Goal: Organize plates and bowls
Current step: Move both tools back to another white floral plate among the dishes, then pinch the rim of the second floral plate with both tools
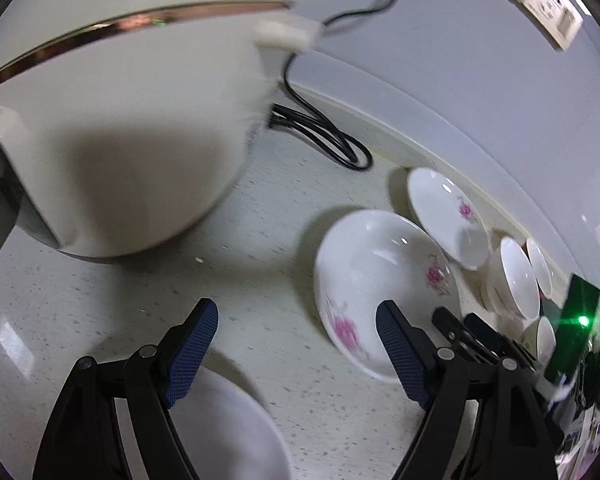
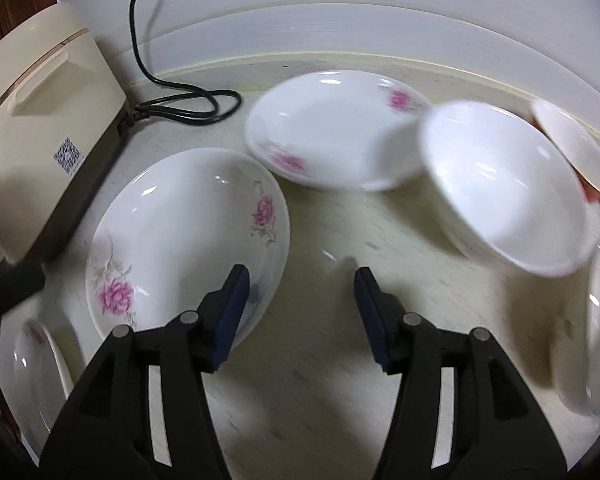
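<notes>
Both tongs, left gripper [image 1: 296,354] and right gripper [image 2: 298,318], gape empty beside a glossy white plate [image 2: 188,240] (pink roses).

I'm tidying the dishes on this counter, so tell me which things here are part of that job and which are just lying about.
Part of the job:
- near floral plate
- far floral plate
- plain white bowl
- small bowls at the right edge
- plate at the lower left

Just lying about:
- cream appliance
- its black cord
- wall sockets
</notes>
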Motion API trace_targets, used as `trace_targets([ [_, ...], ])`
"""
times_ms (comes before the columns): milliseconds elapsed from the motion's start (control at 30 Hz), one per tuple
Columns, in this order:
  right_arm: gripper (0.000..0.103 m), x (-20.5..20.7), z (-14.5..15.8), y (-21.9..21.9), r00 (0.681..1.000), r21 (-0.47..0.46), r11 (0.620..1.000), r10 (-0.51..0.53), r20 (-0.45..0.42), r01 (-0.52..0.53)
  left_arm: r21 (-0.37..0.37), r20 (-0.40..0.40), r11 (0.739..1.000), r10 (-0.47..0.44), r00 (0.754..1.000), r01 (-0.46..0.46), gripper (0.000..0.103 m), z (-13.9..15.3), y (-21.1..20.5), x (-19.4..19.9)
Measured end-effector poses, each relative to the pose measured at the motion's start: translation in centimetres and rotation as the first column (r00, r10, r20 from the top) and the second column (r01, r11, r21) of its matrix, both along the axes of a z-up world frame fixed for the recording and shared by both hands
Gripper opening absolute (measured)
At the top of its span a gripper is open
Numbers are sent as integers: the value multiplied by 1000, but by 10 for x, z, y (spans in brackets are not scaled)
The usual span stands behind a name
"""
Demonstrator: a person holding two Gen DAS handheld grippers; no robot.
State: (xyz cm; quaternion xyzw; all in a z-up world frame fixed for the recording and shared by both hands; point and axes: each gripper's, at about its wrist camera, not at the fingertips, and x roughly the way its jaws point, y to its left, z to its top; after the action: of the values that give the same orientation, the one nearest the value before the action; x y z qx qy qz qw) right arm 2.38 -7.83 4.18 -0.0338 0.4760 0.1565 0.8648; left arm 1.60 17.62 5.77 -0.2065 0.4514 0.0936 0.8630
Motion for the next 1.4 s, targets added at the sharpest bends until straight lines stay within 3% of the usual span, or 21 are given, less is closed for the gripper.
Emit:
trace_targets([
  [267, 57, -26, -1, -65, 998, 31, 998, -56, 25, 55, 20, 19, 996, -87, 996, 87, 82, -10, -55, 1],
  [400, 57, -36, -1, -75, 998, 37, 999, -22, 63, 20, 11, 41, 996, -88, 995, 88, 82, -22, -73, 2],
  [700, 59, -39, 1, -87, 998, 121, 992, 29, 62, -37, 143, 83, 988, -77, 994, 64, 82, -33, -91, 11],
  [900, 57, -24, -2, -83, 997, 206, 977, 54, 50, -63, 140, 71, 989, -59, 996, 49, 82, -44, -92, 24],
  [1000, 46, -19, -3, -77, 996, 203, 976, 73, 50, -81, 163, 72, 985, -61, 996, 48, 70, -45, -92, 24],
  [1033, 40, -19, -4, -76, 996, 197, 977, 78, 49, -86, 193, 69, 980, -67, 995, 52, 56, -46, -95, 23],
  [1067, 27, -20, -5, -74, 996, 186, 979, 78, 45, -86, 207, 81, 976, -84, 993, 66, 43, -45, -98, 21],
  [1133, 21, -20, -6, -74, 996, 189, 978, 82, 44, -89, 181, 97, 978, -126, 987, 107, 34, -45, -100, 18],
  [1233, 20, -20, -7, -77, 996, 210, 974, 81, 27, -85, 208, 101, 970, -146, 984, 123, 31, -45, -105, 15],
  [1400, 21, -19, -7, -79, 996, 231, 969, 84, 13, -85, 118, 127, 983, -152, 980, 137, 33, -46, -97, 10],
])
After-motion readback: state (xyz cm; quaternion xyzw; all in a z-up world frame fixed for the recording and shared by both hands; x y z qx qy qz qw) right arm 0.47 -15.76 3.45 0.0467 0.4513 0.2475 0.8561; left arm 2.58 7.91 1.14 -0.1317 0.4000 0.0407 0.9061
